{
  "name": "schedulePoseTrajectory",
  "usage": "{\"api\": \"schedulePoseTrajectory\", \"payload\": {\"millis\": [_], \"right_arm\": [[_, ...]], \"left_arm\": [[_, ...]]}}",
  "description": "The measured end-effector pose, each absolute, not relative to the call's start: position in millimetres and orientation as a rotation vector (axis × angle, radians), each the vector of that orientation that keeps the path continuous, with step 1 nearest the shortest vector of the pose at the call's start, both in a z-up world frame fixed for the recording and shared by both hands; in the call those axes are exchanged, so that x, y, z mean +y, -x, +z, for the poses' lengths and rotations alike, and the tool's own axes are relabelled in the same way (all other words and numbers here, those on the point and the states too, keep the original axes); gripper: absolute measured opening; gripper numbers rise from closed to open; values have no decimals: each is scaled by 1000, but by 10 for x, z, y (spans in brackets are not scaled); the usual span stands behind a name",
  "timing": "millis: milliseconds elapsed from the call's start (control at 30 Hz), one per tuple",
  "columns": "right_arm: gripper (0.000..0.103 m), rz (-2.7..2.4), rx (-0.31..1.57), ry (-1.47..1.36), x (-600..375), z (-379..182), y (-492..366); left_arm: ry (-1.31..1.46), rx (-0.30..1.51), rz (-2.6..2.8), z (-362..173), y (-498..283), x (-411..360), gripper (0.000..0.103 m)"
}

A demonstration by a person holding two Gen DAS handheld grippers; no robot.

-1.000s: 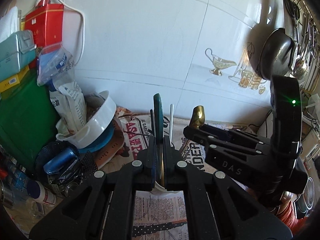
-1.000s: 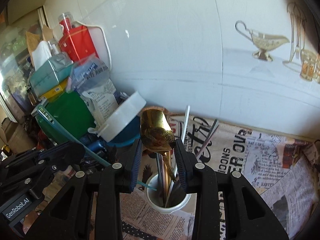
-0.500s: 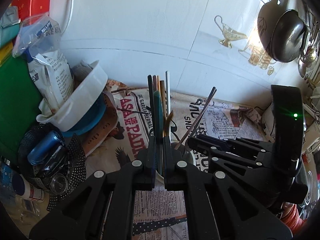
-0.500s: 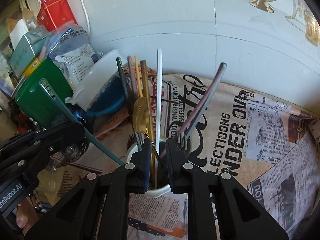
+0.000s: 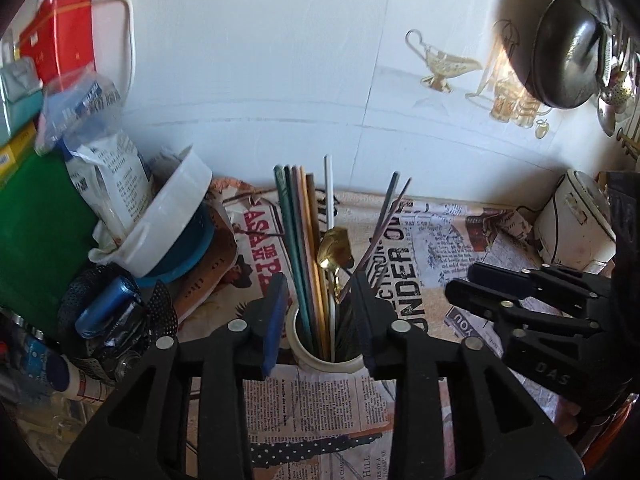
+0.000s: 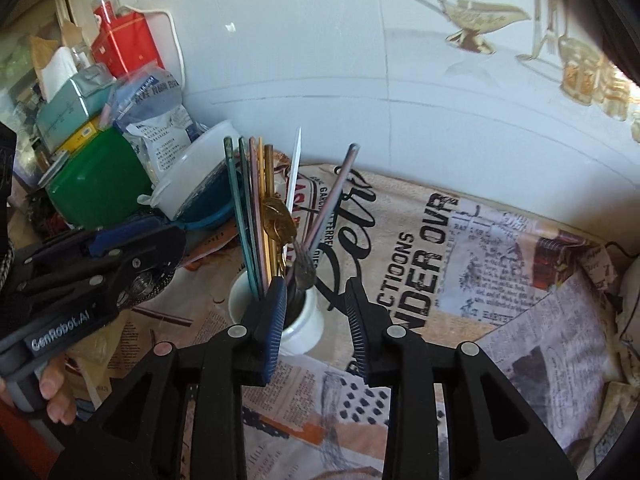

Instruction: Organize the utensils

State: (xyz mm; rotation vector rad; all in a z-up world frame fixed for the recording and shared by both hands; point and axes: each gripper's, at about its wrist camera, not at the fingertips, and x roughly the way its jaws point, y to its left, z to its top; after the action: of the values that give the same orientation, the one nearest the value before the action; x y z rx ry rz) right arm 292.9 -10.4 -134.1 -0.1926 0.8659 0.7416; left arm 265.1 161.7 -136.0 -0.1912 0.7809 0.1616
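Note:
A white cup point(image 5: 304, 354) stands on the newspaper-covered counter and holds several chopsticks point(image 5: 300, 232), a white stick, a gold spoon point(image 5: 335, 246) and a dark fork. My left gripper point(image 5: 320, 300) is open and empty, its fingers either side of the cup's top. In the right wrist view the same cup point(image 6: 308, 330) holds the gold spoon point(image 6: 278, 220) and the fork point(image 6: 304, 270). My right gripper point(image 6: 316, 300) is open and empty, just in front of the cup. Each gripper shows in the other's view.
A tilted white tub on a blue bowl point(image 5: 168, 228), a green box point(image 5: 28, 216), bags and a red tin point(image 5: 60, 52) crowd the left. A black mesh basket point(image 5: 116, 316) sits front left. A white appliance point(image 5: 572, 220) stands at the right. A tiled wall rises behind.
The right gripper lowered the gold spoon into the cup and let go. The left gripper put its teal chopstick in the cup and opened. Both grippers have drawn back a little.

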Motion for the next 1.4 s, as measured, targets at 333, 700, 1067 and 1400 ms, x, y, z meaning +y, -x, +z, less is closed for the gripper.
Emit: {"api": "schedulePoseTrajectory", "payload": {"millis": [333,700,1067,1400], "right_arm": [[28,760,684,172,-966,-688,-2647],[29,836,455,92,-1653,-5,-2023],[67,856,306,49,-1658,228,-1234],[97,822,262,40,-1599,218,-817]], "left_arm": [[168,570,223,-676,-2046,1062,44],[125,383,229,-87,-1181,536,54],[92,237,229,203,-290,429,95],[82,195,248,223,191,533,102]]}}
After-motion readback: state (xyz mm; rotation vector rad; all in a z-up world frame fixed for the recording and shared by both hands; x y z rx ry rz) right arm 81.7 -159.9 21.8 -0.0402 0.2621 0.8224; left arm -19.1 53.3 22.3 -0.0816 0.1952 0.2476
